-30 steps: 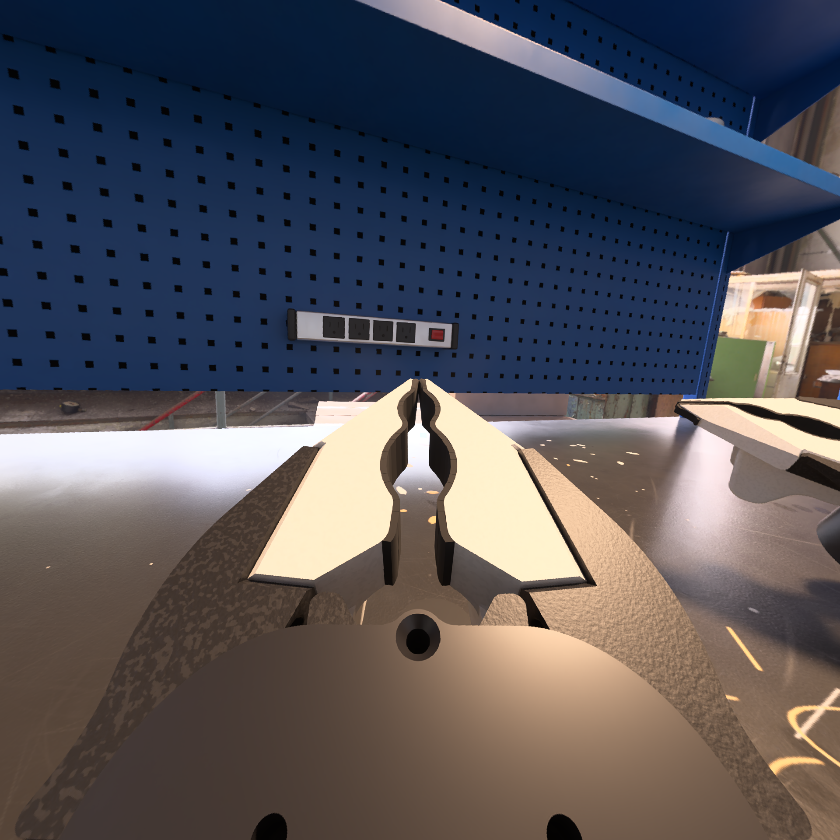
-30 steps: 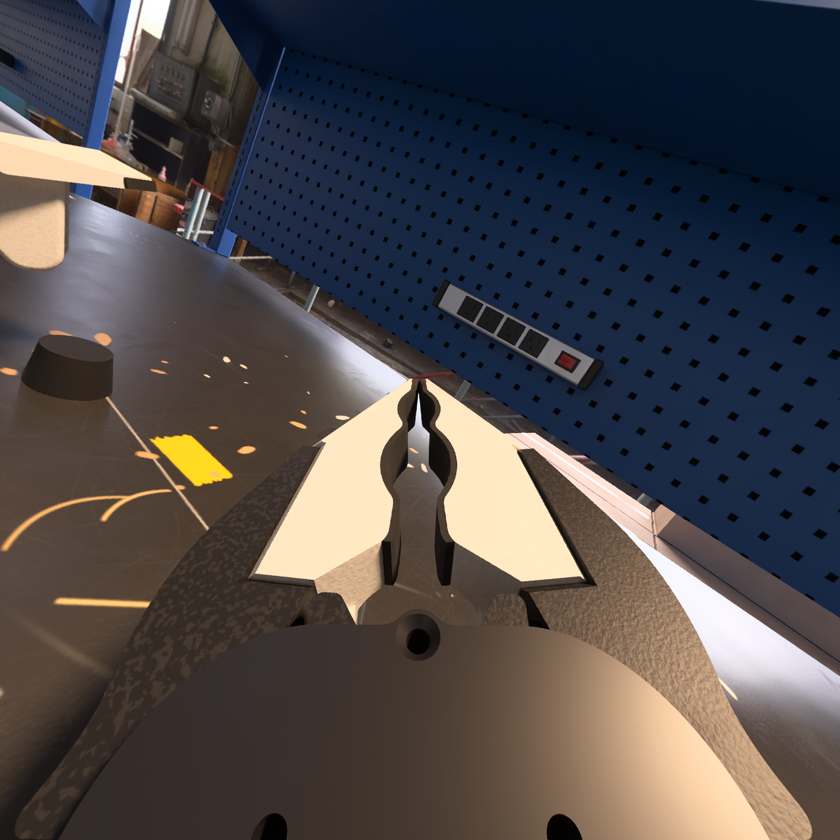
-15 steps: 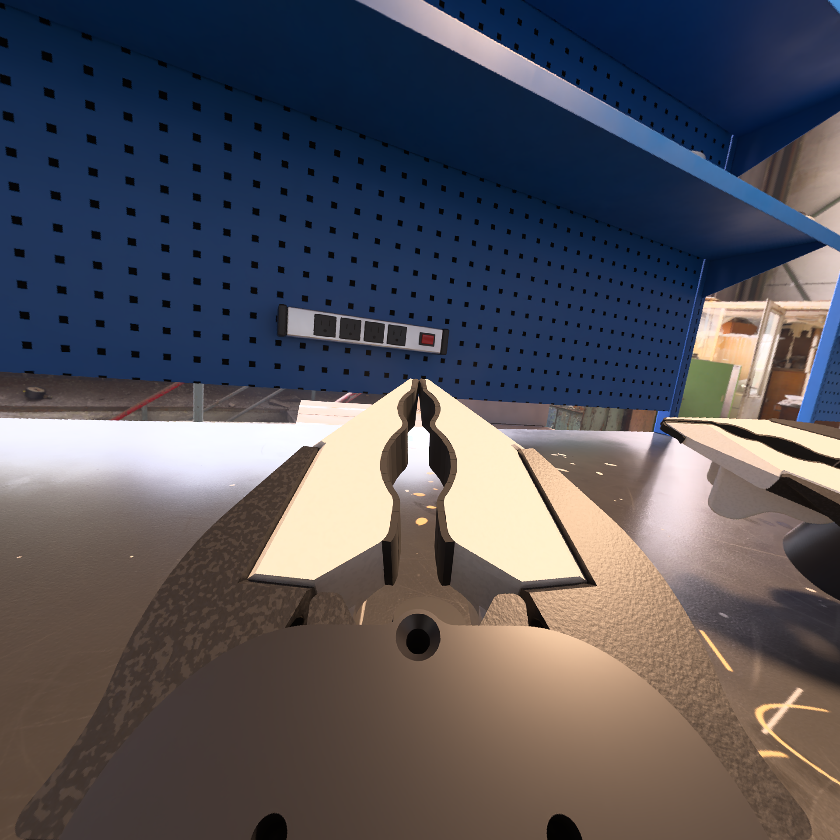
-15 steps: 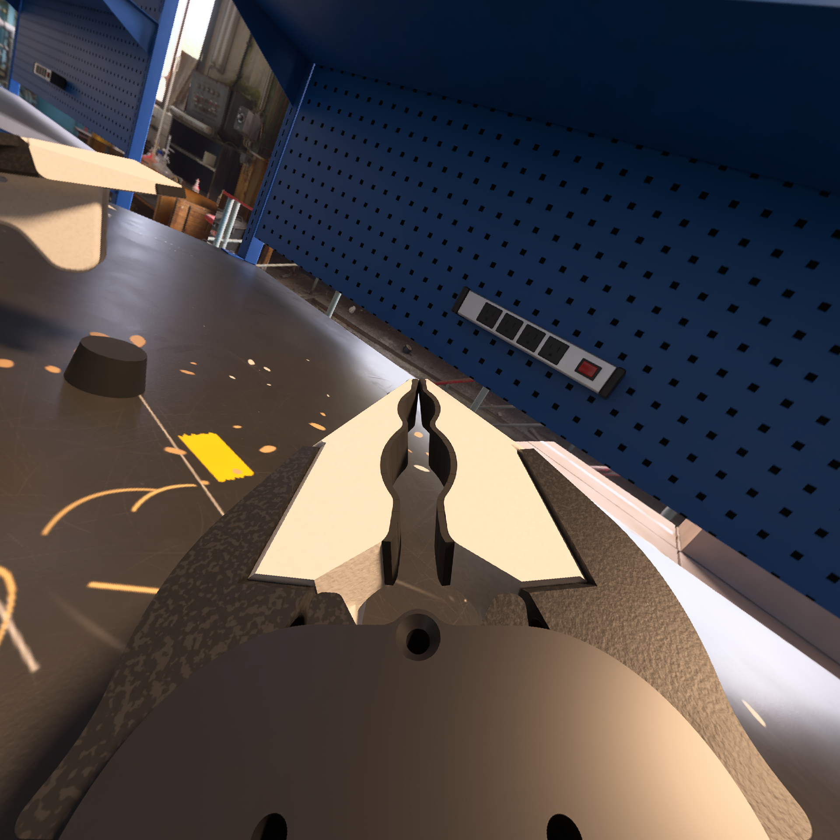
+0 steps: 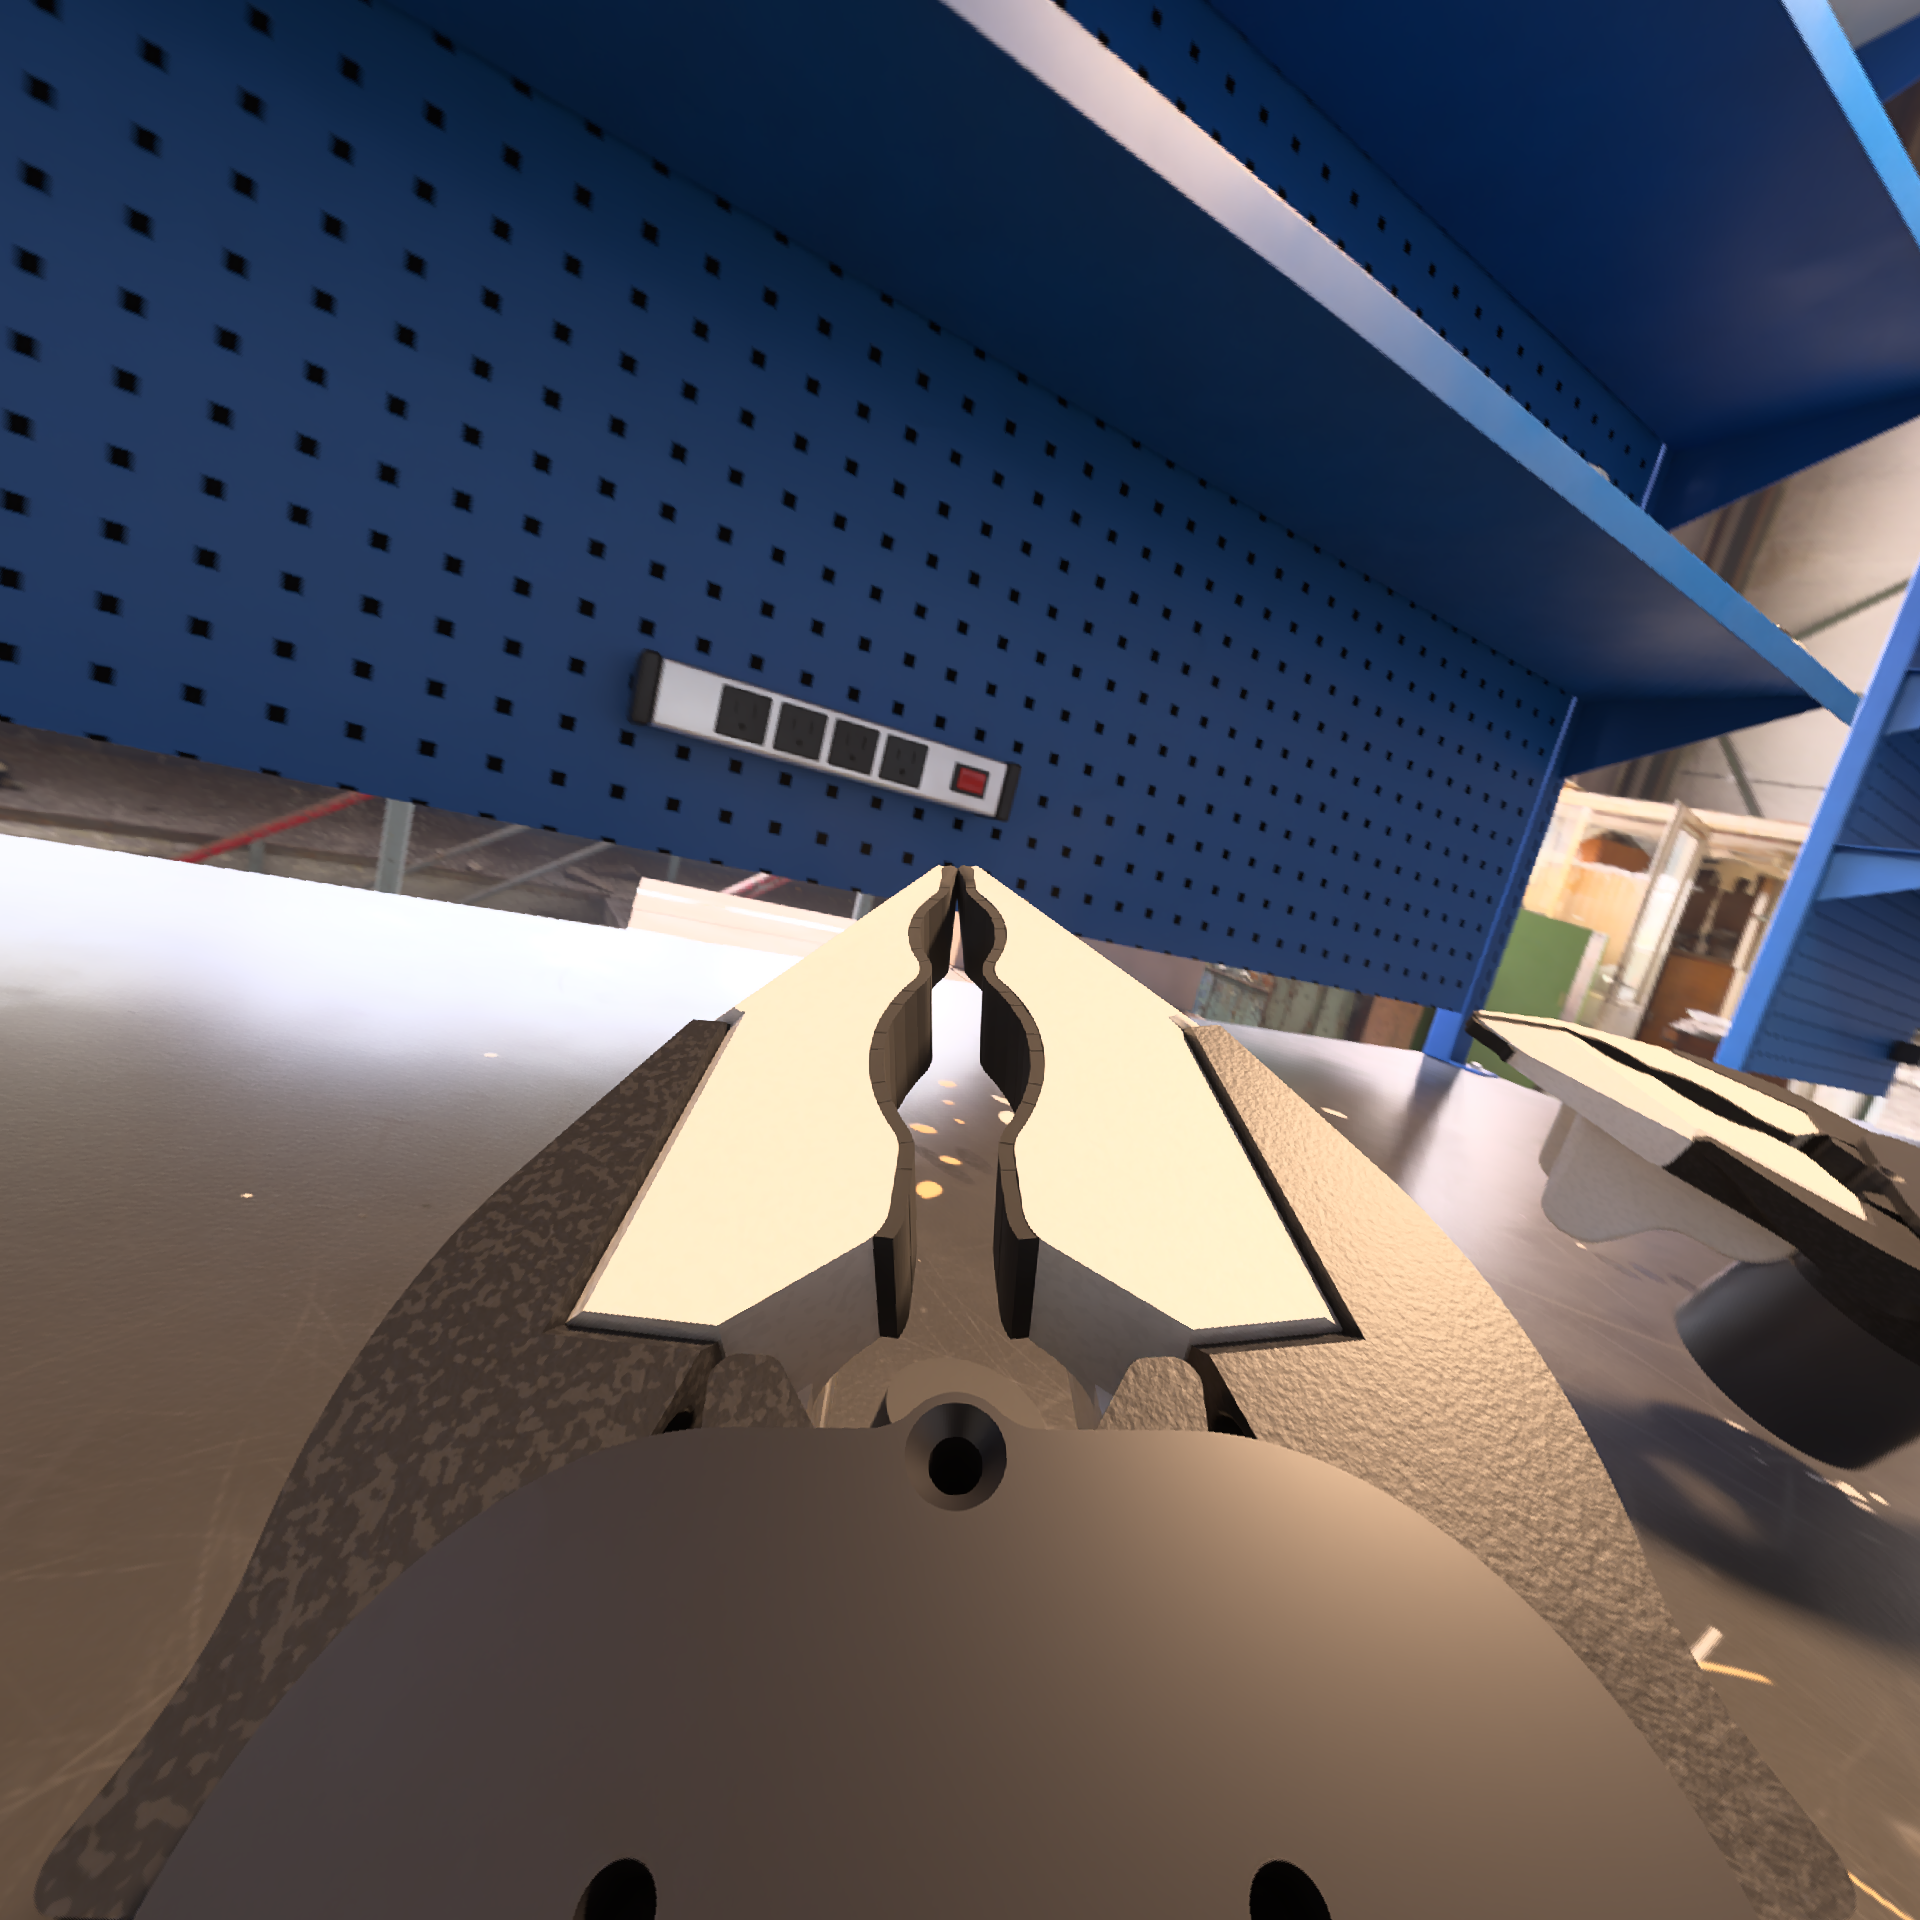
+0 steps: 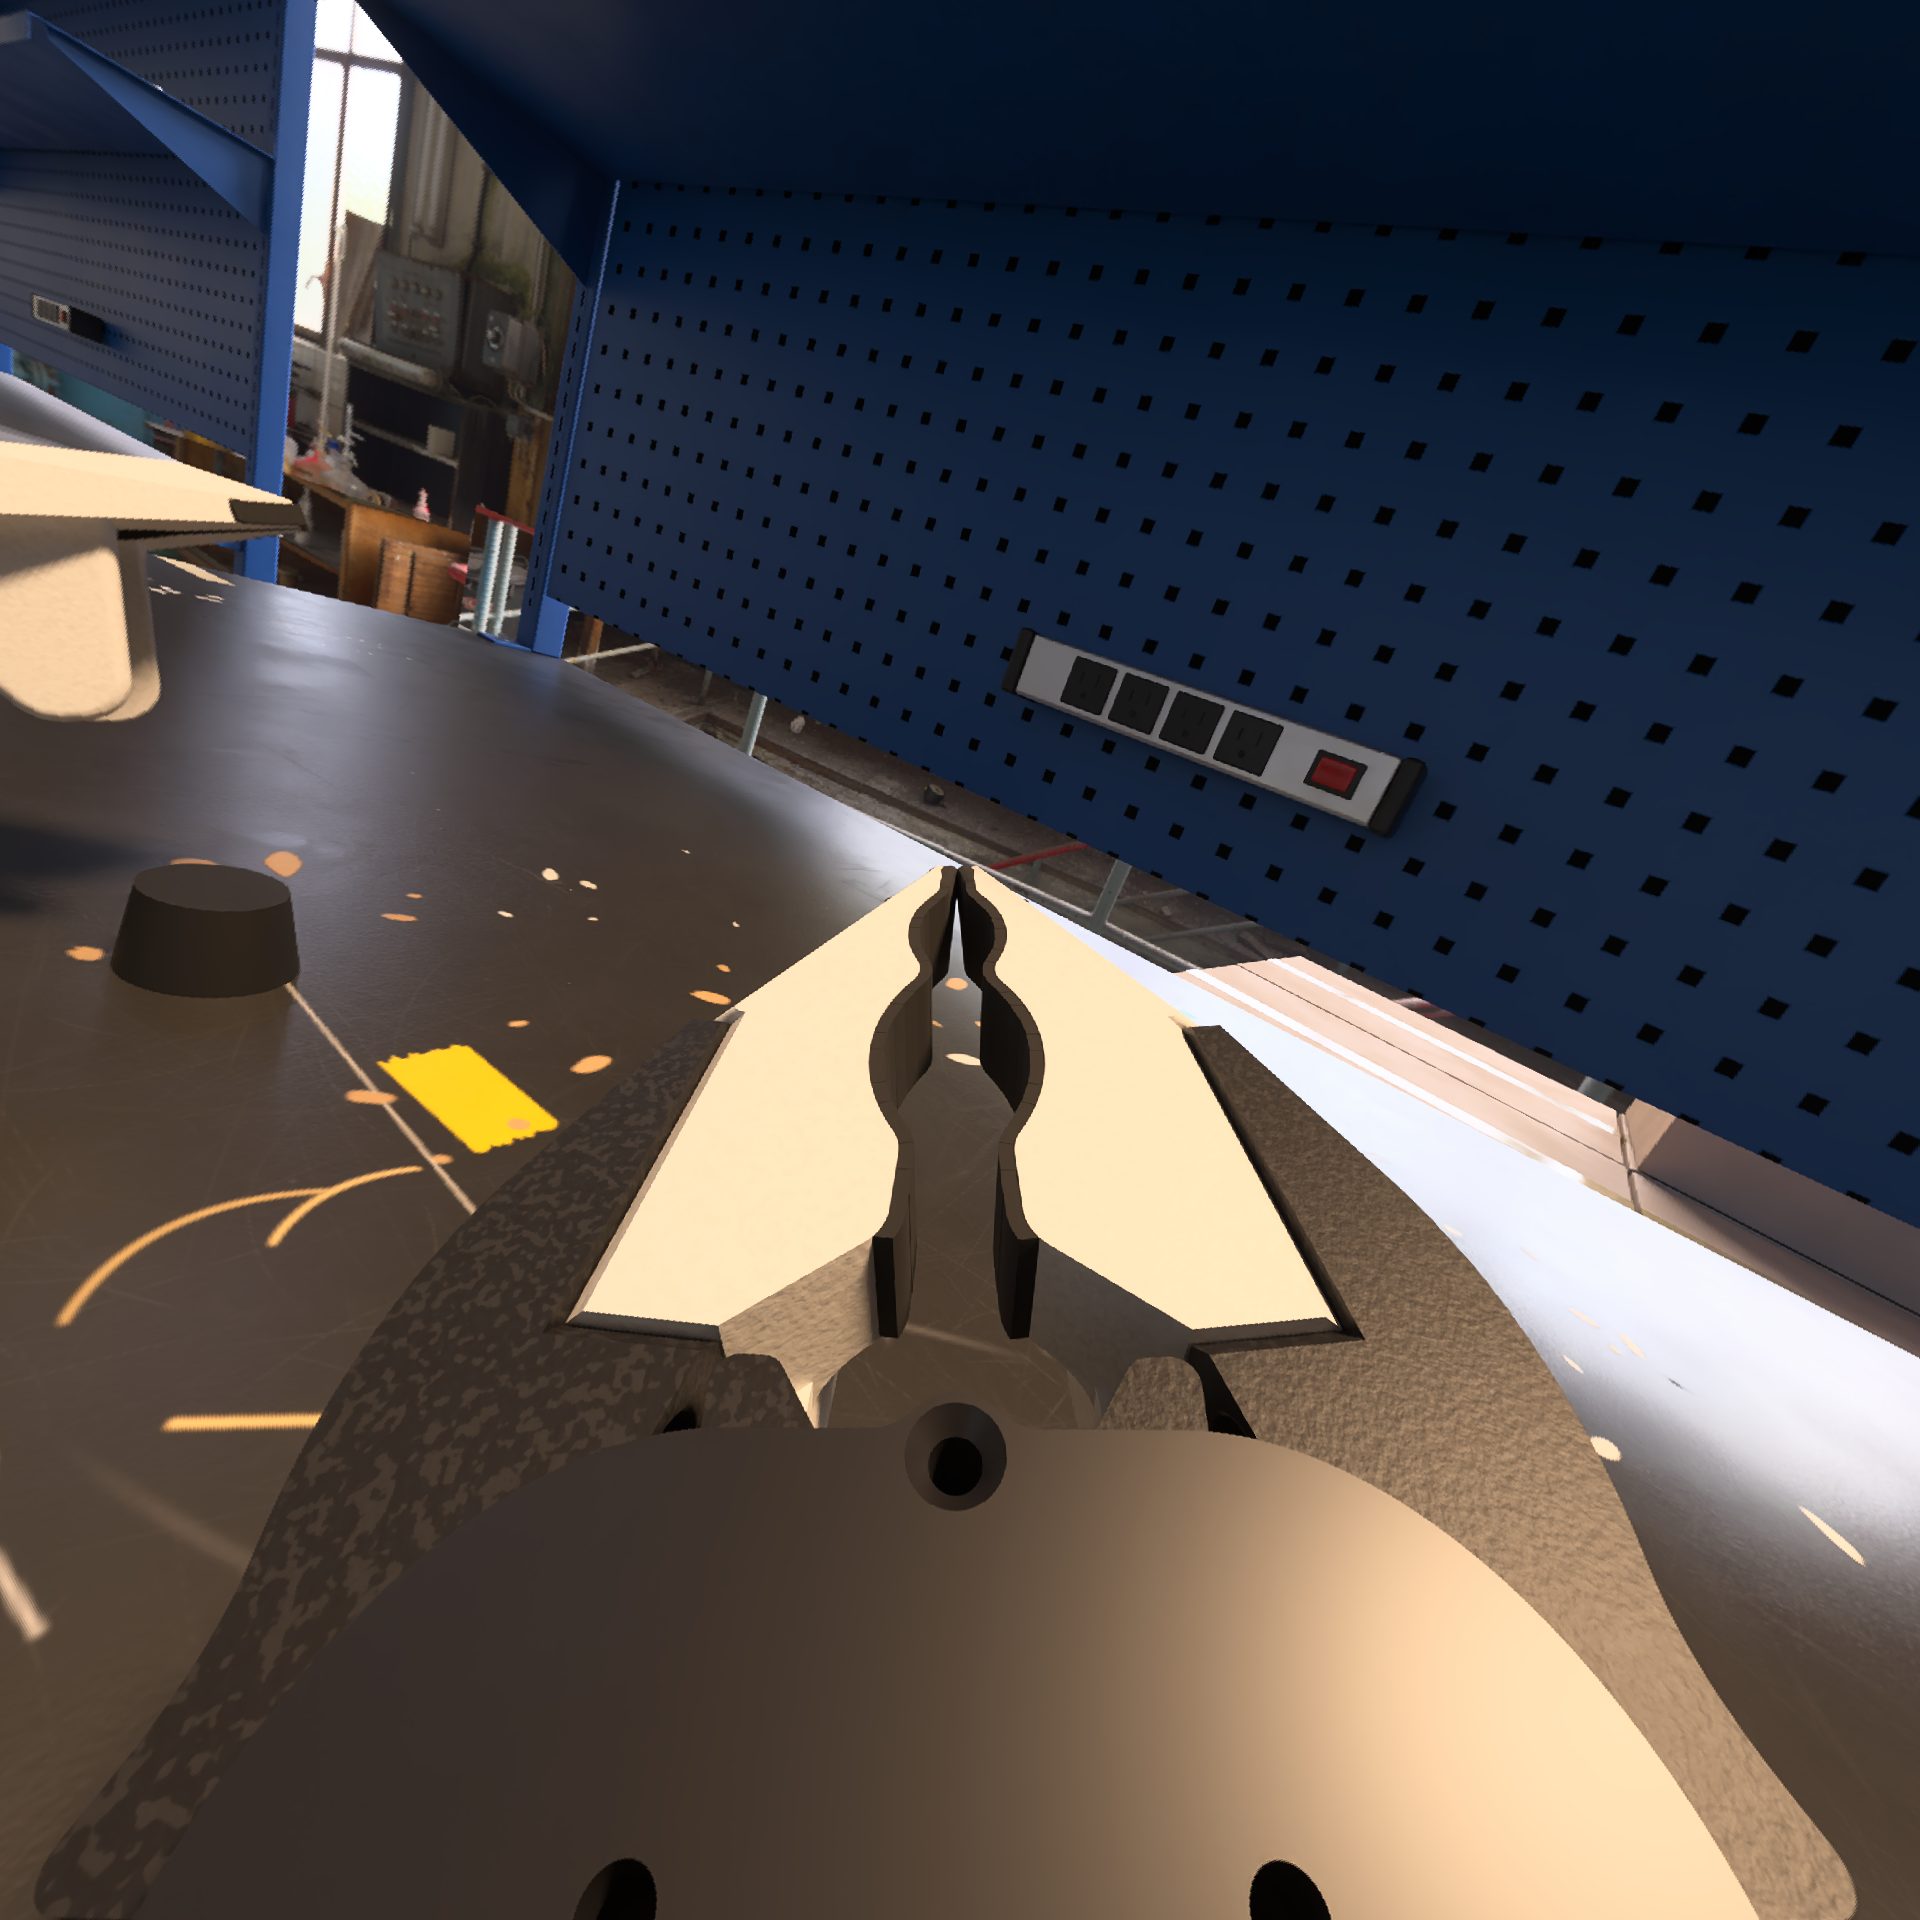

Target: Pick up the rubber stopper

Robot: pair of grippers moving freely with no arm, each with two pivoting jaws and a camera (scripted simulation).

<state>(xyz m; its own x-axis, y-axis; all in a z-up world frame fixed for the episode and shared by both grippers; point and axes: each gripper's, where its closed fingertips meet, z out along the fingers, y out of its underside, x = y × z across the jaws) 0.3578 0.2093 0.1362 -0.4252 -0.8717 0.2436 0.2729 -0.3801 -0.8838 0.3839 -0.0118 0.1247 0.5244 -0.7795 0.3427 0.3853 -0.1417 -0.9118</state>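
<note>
warm sidelight, tabletop glare, wide-angle distortion

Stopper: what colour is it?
Black stopper, plain, no pattern; the right wrist view shows it best.

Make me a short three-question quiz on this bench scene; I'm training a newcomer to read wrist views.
1. True or false: the rubber stopper stands on the bench, untouched.
2. Are the right tongs open or shut?
3. What hangs on the pegboard: A hammer, B power strip, C clock?

Key: 1 true; 2 shut, tips together, empty; 3 B.
</note>
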